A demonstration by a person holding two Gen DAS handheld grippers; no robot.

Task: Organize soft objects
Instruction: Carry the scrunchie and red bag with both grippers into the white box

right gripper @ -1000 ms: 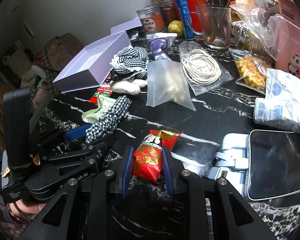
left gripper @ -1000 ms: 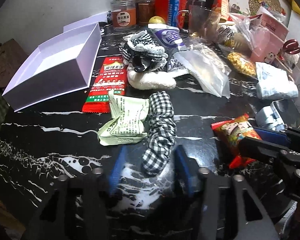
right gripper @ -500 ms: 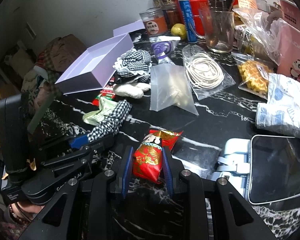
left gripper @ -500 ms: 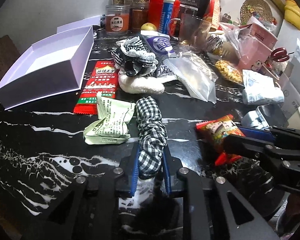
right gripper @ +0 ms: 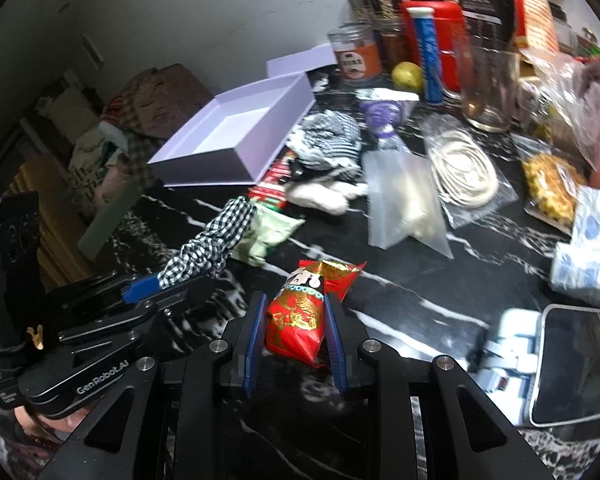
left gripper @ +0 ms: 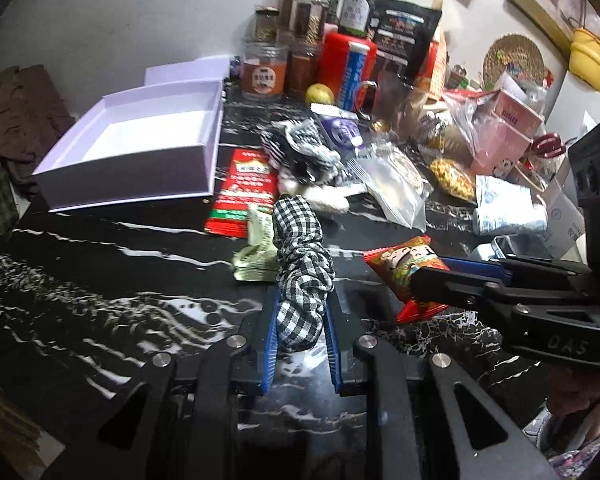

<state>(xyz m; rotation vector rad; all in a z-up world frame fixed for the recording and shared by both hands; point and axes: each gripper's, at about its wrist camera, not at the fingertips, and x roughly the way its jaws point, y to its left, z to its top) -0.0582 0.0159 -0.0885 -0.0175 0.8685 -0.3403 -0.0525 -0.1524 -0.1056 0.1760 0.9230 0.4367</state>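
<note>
Now the left gripper is carrying the checkered scrunchie up off the black marble table, after clamping it within the last second; a second ago its jaws were wide with the scrunchie lying flat. So both pickups are done and, by my read, the lavender box is the next stop. Right gripper is staying clamped on the red snack packet, lifting slightly. Both jaw pairs are pinched tight on their items.
</note>
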